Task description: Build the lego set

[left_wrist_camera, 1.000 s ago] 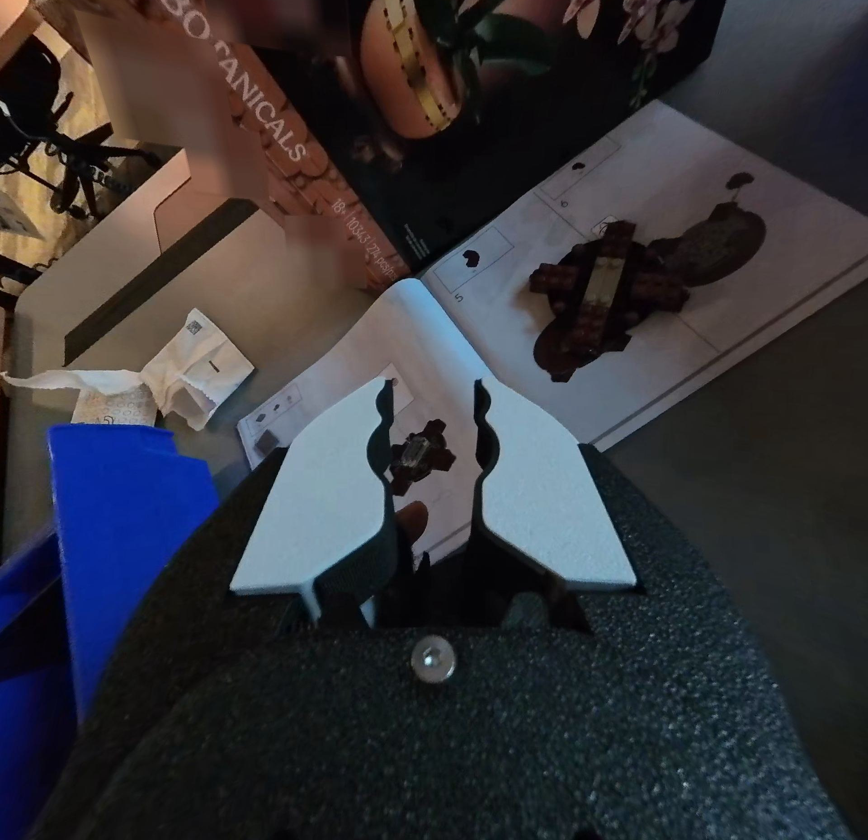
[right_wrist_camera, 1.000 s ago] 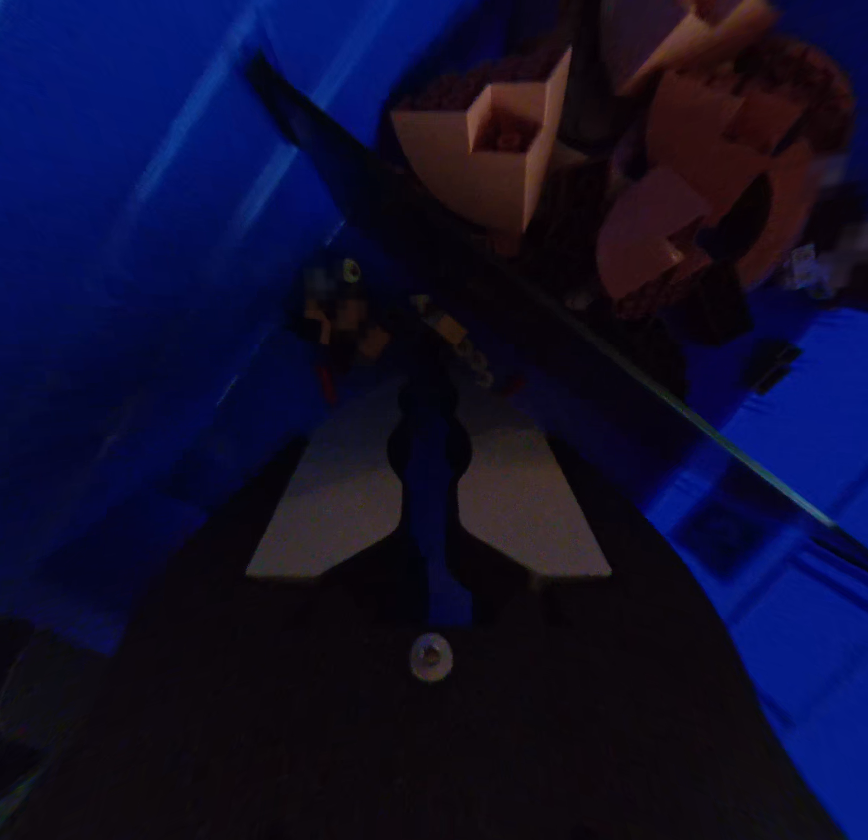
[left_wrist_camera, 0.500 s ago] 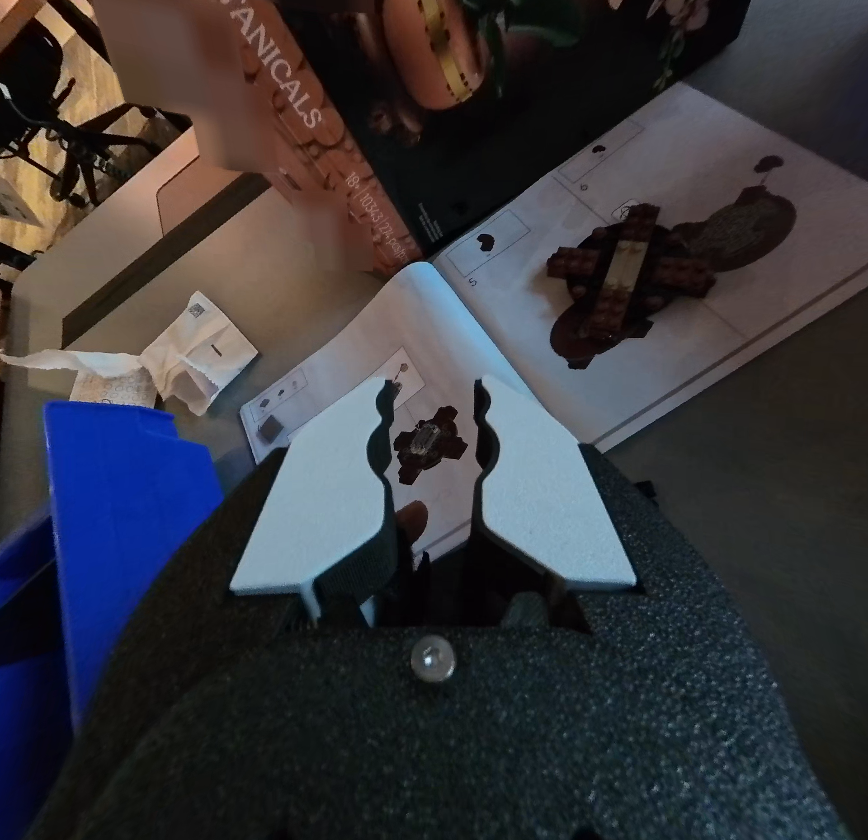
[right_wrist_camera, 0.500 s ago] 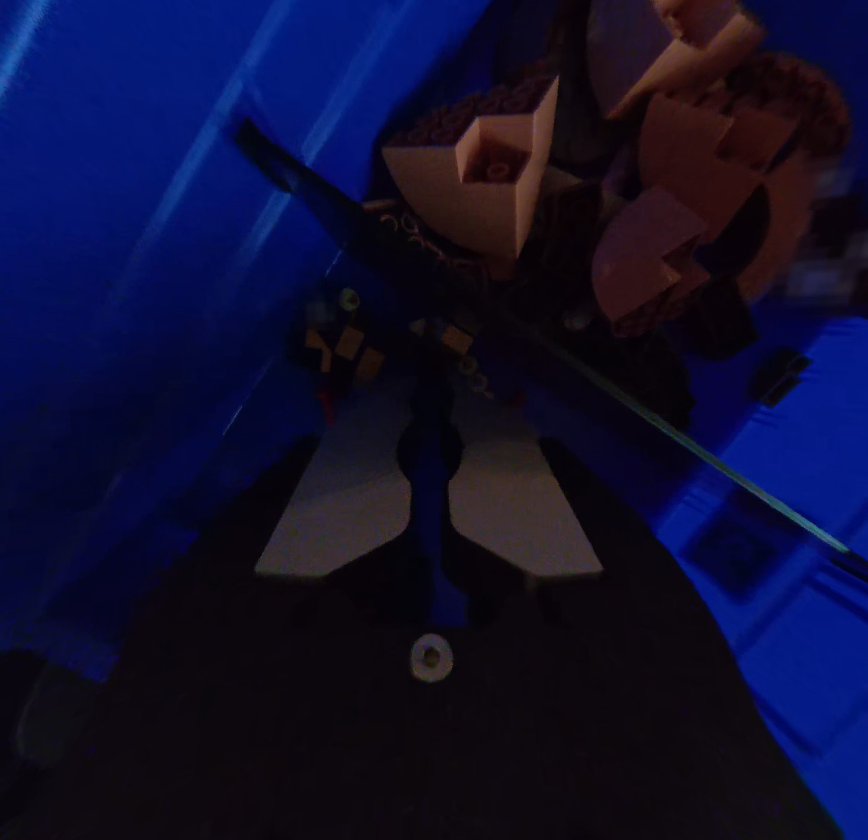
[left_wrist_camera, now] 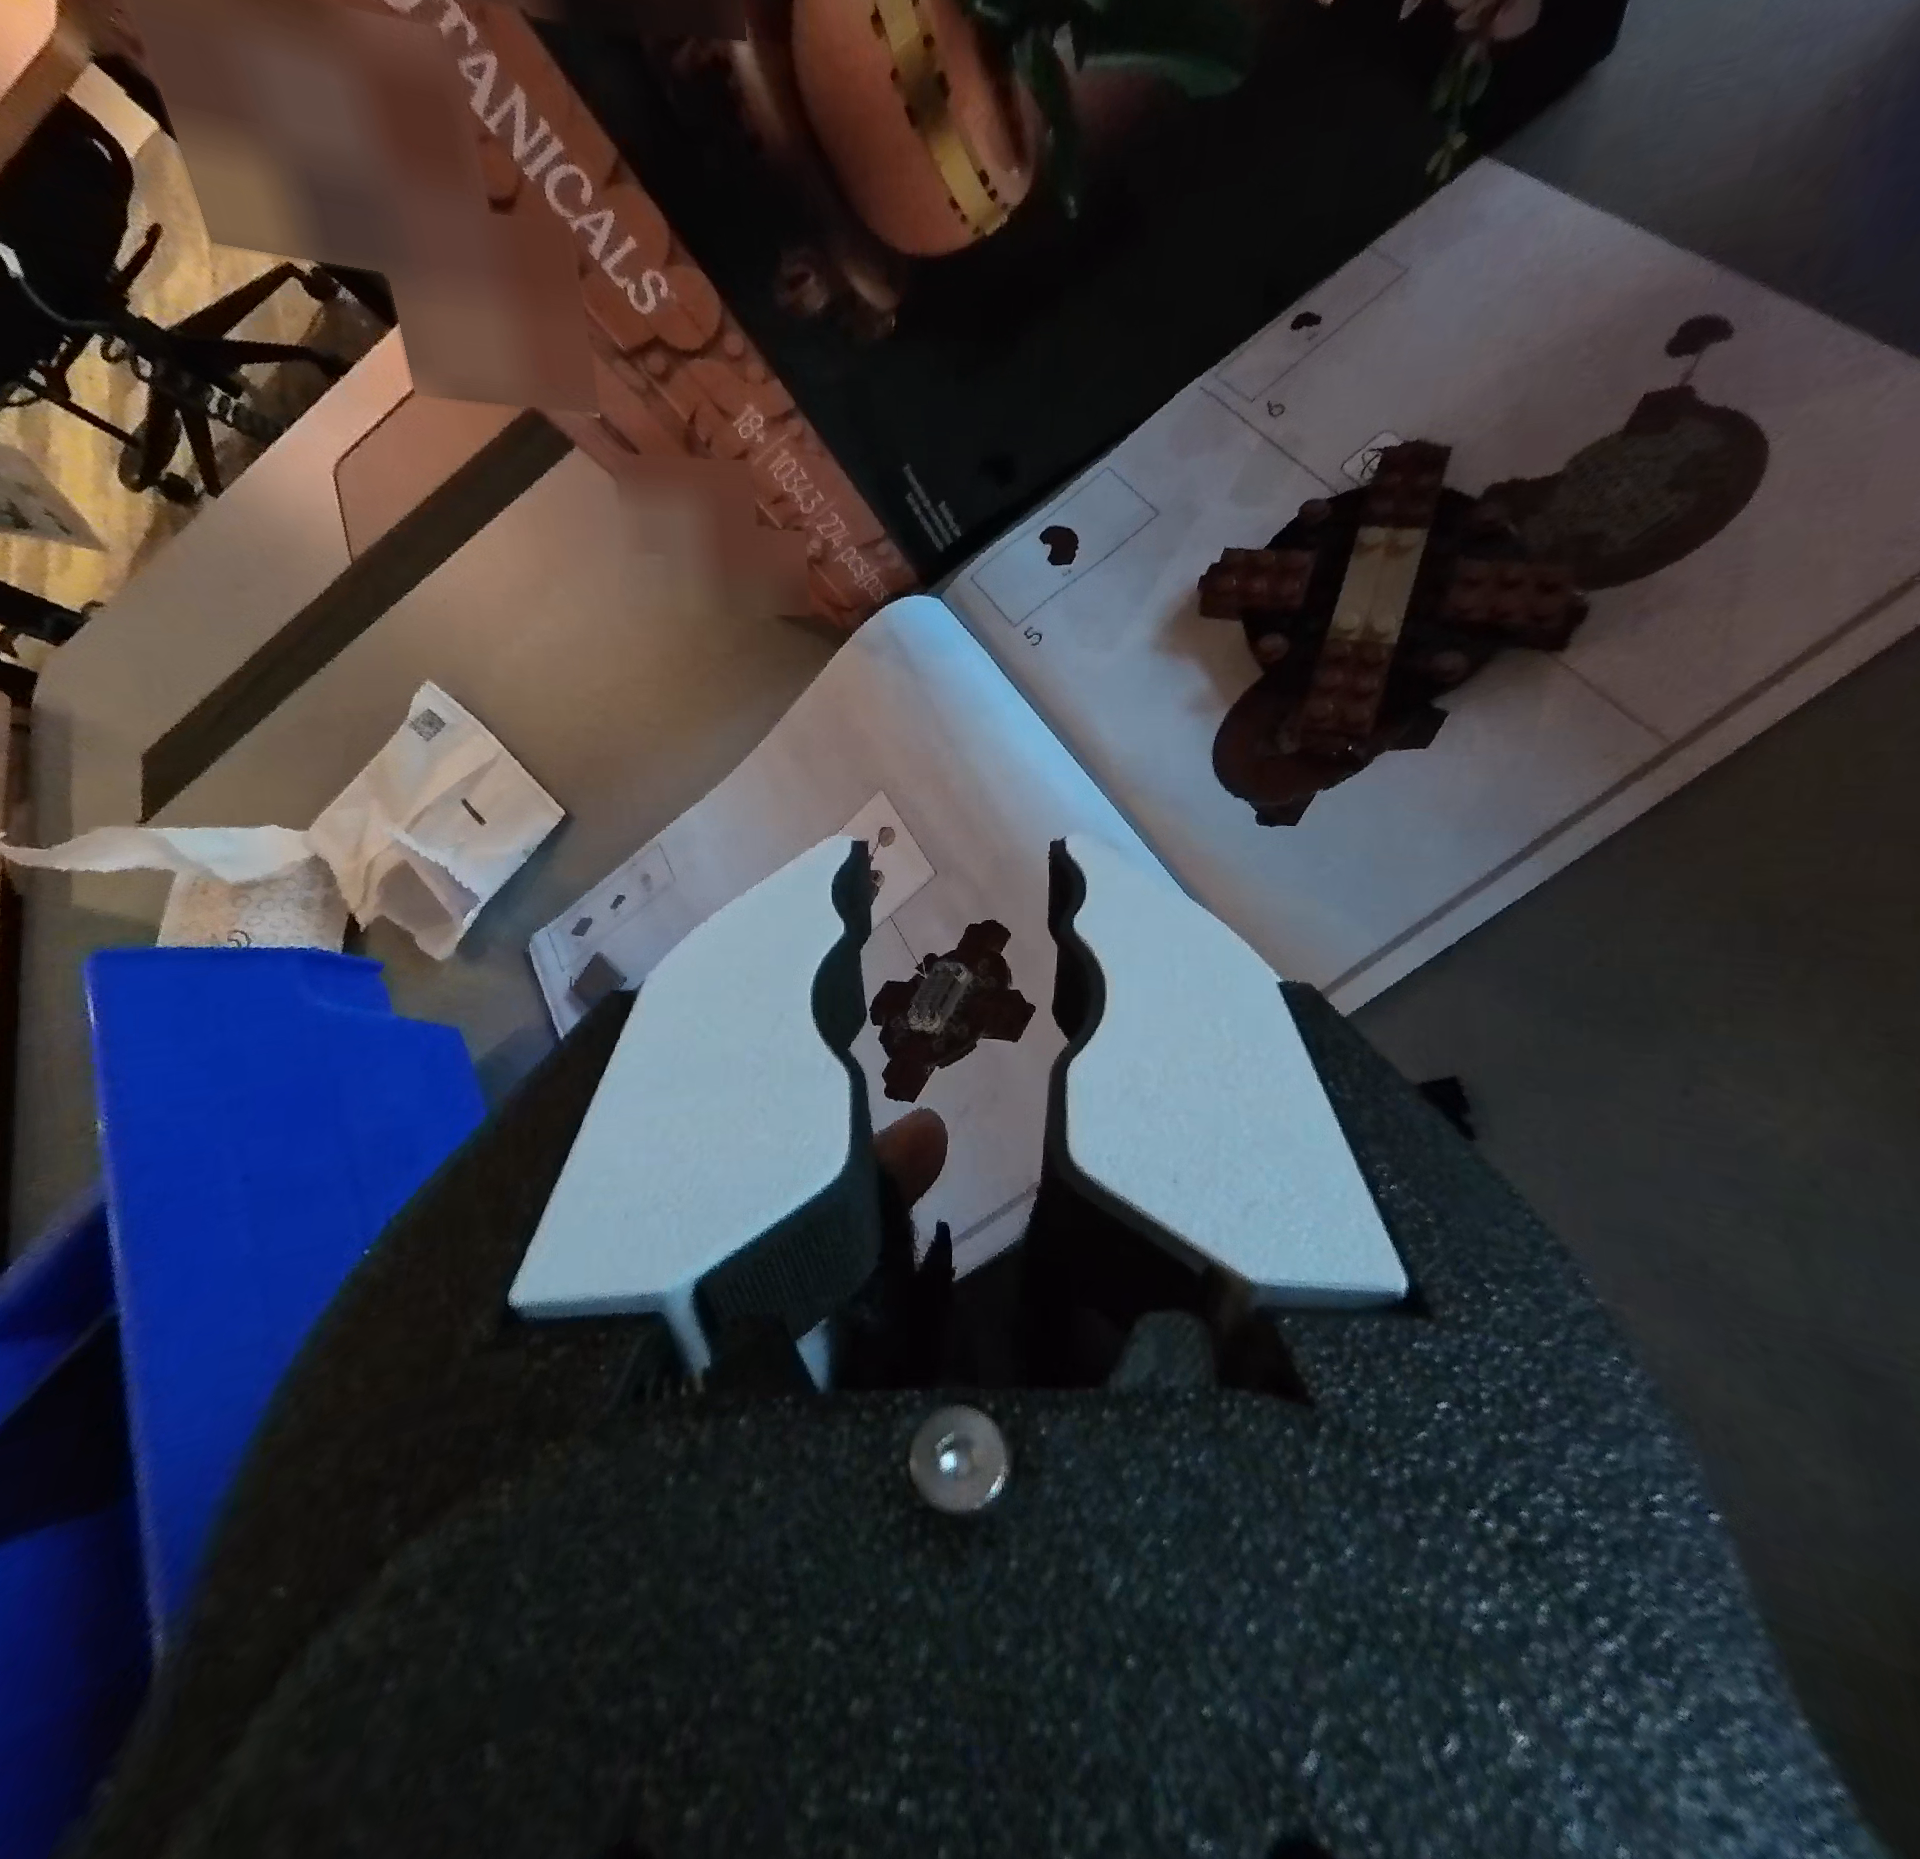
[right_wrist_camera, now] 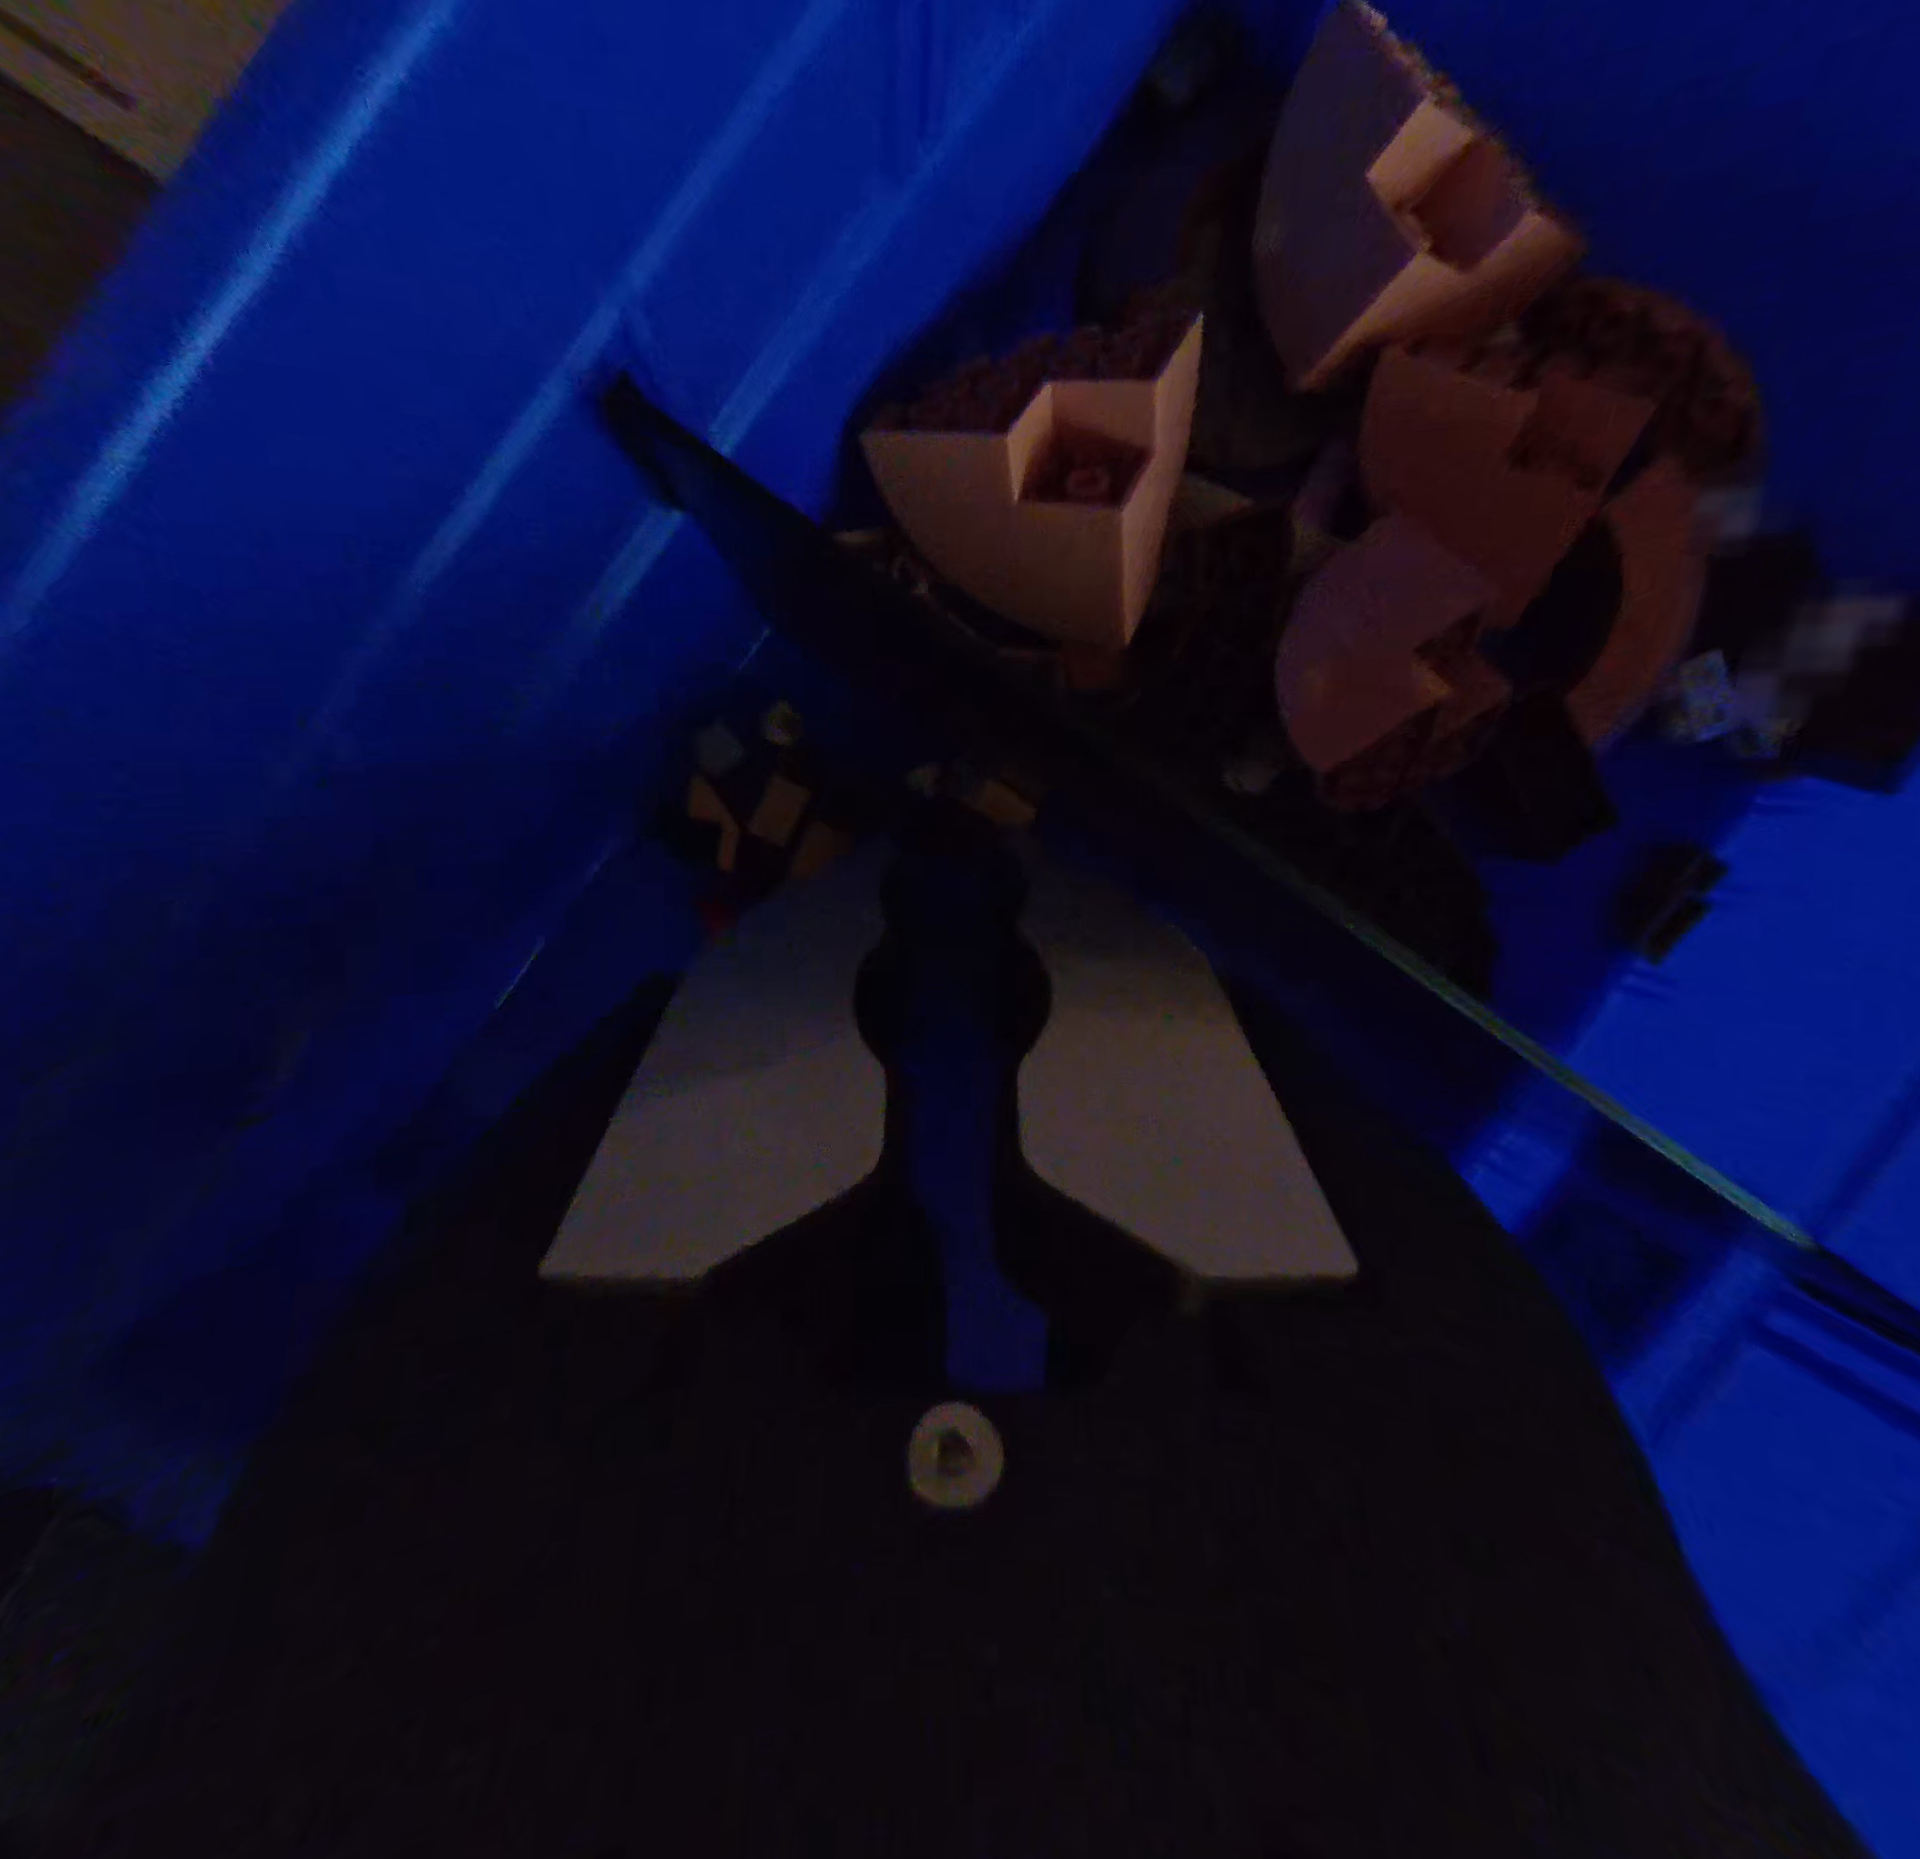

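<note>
A: We're looking at a dim grey table (left_wrist_camera: 1662, 1134). Left gripper (left_wrist_camera: 951, 853) is hanging open, bare, over the instruction booklet (left_wrist_camera: 1195, 770).

B: Right gripper (right_wrist_camera: 961, 843) is sitting in the blue bin (right_wrist_camera: 364, 459), near small bricks (right_wrist_camera: 748, 812); we're unable to tell its grip.

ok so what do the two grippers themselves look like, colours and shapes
Each gripper, left and right, has two flat, pale, wing-shaped fingers with wavy dark inner edges, set in a black grainy rounded body with one silver screw. The right view is dim.
</note>
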Tool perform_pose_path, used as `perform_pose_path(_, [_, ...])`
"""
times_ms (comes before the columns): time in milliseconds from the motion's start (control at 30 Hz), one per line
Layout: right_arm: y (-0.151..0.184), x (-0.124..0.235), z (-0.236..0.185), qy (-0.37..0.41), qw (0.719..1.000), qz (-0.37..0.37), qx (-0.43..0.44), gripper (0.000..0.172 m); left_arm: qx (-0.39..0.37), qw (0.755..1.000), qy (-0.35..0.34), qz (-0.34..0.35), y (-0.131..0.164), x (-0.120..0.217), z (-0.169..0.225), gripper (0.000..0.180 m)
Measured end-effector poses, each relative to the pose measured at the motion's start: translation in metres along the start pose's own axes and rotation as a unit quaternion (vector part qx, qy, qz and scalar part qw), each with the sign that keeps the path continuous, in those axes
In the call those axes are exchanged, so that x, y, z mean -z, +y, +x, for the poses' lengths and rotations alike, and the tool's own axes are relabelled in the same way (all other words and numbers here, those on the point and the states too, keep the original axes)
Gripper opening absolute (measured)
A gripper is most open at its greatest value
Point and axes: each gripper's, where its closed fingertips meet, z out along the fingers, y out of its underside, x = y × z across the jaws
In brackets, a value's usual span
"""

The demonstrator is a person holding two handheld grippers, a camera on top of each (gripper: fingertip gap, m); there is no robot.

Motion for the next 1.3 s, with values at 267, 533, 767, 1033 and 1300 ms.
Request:
perform_pose_path(267, [0.006,0.002,-0.009,-0.025,0.999,-0.014,0.017,0.015,0.0,1.0,0.001,-0.008,0.004,-0.002,0.001,0.033])
perform_pose_path(533, [-0.001,0.001,0.004,0.015,1.0,-0.001,0.025,0.011,-0.004,1.0,0.002,-0.009,0.003,-0.005,0.002,0.033])
perform_pose_path(767, [0.004,0.002,-0.006,-0.004,1.0,-0.02,0.023,0.009,-0.002,1.0,0.001,-0.013,0.007,-0.005,0.002,0.033])
perform_pose_path(1033, [0.002,0.001,-0.009,-0.007,1.0,-0.024,0.016,0.014,-0.004,1.0,0.001,-0.011,0.005,-0.007,0.001,0.033])
perform_pose_path(1300, [-0.001,0.005,-0.017,-0.034,0.999,-0.006,0.006,0.007,-0.001,1.0,-0.001,-0.012,0.008,-0.006,-0.001,0.033])
